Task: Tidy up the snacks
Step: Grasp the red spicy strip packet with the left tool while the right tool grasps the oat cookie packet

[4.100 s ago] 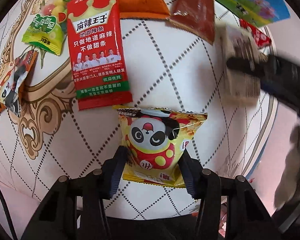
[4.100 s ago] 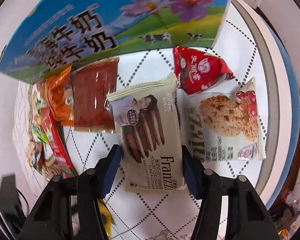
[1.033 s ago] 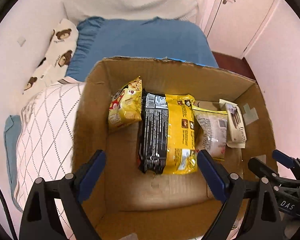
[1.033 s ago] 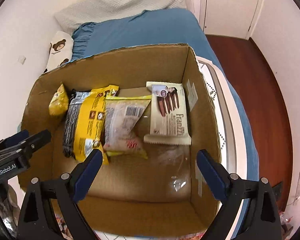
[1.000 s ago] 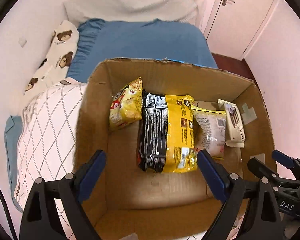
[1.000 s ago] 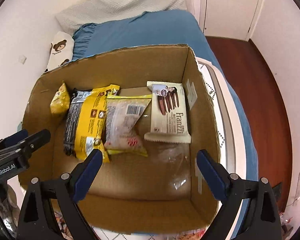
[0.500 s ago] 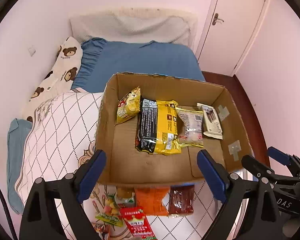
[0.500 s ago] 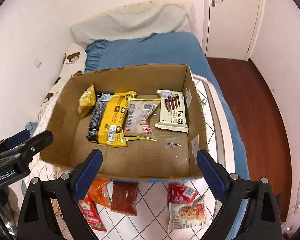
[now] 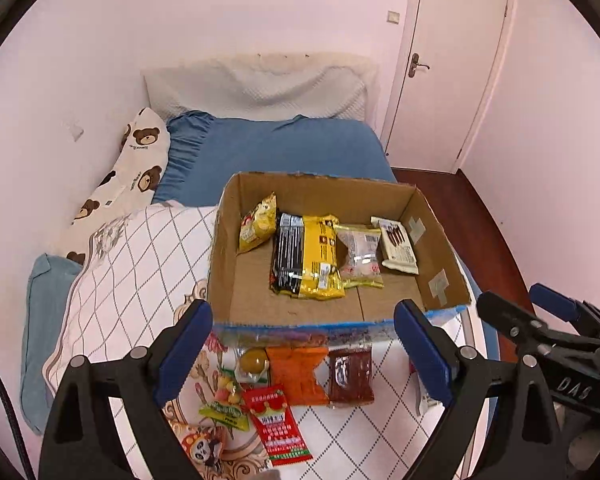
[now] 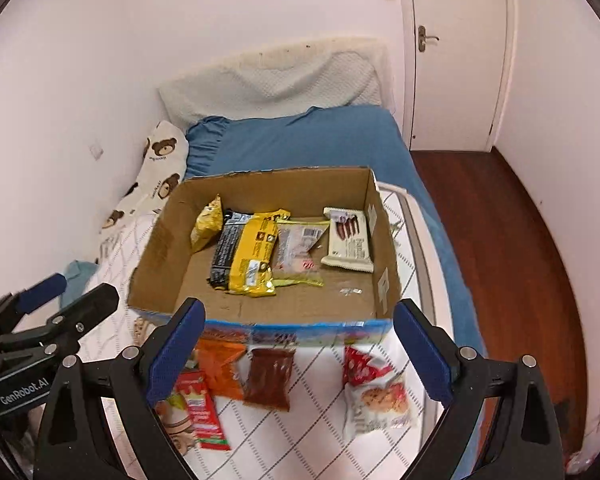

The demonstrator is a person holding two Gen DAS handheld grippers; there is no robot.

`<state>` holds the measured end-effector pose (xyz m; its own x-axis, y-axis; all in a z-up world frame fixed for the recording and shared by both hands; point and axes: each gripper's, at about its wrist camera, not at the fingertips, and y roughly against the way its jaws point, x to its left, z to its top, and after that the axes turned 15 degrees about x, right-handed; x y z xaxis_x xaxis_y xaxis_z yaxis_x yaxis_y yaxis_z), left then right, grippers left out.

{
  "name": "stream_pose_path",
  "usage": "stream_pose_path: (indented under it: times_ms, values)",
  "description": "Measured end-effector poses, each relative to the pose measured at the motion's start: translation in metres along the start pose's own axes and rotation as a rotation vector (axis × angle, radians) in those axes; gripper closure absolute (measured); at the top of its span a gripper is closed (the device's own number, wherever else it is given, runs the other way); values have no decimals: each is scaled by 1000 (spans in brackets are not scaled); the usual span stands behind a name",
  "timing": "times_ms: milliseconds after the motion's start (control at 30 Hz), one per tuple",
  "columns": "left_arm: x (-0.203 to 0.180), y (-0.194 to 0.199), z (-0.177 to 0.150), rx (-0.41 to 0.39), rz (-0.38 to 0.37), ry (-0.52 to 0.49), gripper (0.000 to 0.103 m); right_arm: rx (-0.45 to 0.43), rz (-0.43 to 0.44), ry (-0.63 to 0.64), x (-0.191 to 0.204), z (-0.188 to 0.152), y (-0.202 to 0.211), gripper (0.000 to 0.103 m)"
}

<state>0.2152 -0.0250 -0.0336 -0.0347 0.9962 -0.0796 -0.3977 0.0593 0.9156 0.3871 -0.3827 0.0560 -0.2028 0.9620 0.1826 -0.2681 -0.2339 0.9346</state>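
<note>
Several snack packets lie on the quilted bed cover [image 9: 132, 264] just in front of the cardboard box [image 9: 236, 280]: orange packet [image 9: 296, 376], dark red packet [image 9: 350, 376], red strip packet [image 9: 278, 420], cookie packet [image 10: 380, 404], small red packet [image 10: 362, 366]. You can expect all of them to be light, soft, crinkly film, slippery on the flat faces; the cookie one is probably crush-prone. Take each across its narrow width near the middle, or by a sealed end seam, with a gentle squeeze. Your left tool [image 9: 304, 344] is spread wide, gripping nothing, touching nothing, raised above the packets. Your right tool [image 10: 296, 348] is likewise spread wide and empty. Four packs already lie inside the box, including the yellow bag [image 9: 312, 256] and wafer pack [image 9: 398, 246]
</note>
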Motion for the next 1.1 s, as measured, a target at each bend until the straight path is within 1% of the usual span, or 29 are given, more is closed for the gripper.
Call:
stream_pose_path:
  times_ms: [67,133,200,267,367,433,467,500,567,667,733,767,800,833,900,933,1000,1033,1067,1100]
  values:
    - [2,-4,-7,18,4,8,10,15,23,-37,-10,-9,-2,6]
    - [5,-15,-15,53,6,26,10,50,38,-81,-23,-17,-11,6]
    - [10,-33,-23,115,-5,45,10,99,36,-105,-35,-22,-27,6]
    - [18,-56,-34,185,-10,84,10,163,18,-129,-50,-27,-53,6]
    - [31,-98,-56,318,-33,158,10,260,-10,-155,-70,-36,-92,6]
    - [37,-121,-70,395,-54,195,10,324,-11,-190,-86,-45,-119,6]
    - [39,-136,-79,448,-68,214,10,349,-14,-226,-95,-51,-129,6]
    - [41,-147,-86,485,-77,226,10,367,-3,-272,-105,-57,-137,6]
    - [45,-168,-97,547,-84,251,10,399,40,-374,-125,-68,-151,6]
    - [47,-189,-108,605,-86,276,10,422,125,-545,-151,-82,-169,6]
    - [48,-199,-111,631,-94,287,10,433,148,-645,-164,-87,-183,6]
    - [48,-204,-114,645,-90,295,10,438,149,-679,-167,-89,-188,8]
    - [48,-206,-115,651,-96,297,10,439,140,-703,-170,-90,-193,16]
    - [47,-210,-116,661,-105,297,10,443,135,-703,-170,-91,-198,30]
    - [45,-213,-119,673,-97,290,10,461,108,-658,-164,-91,-203,41]
    - [44,-215,-119,676,-98,283,10,474,83,-588,-156,-90,-204,49]
    - [41,-220,-122,685,-96,276,10,495,45,-465,-140,-91,-204,51]
    - [40,-223,-123,686,-97,274,10,519,37,-358,-126,-93,-206,51]
    - [39,-225,-124,682,-100,273,13,538,29,-278,-115,-94,-207,51]
    - [37,-227,-125,673,-98,269,18,558,-1,-194,-103,-97,-208,52]
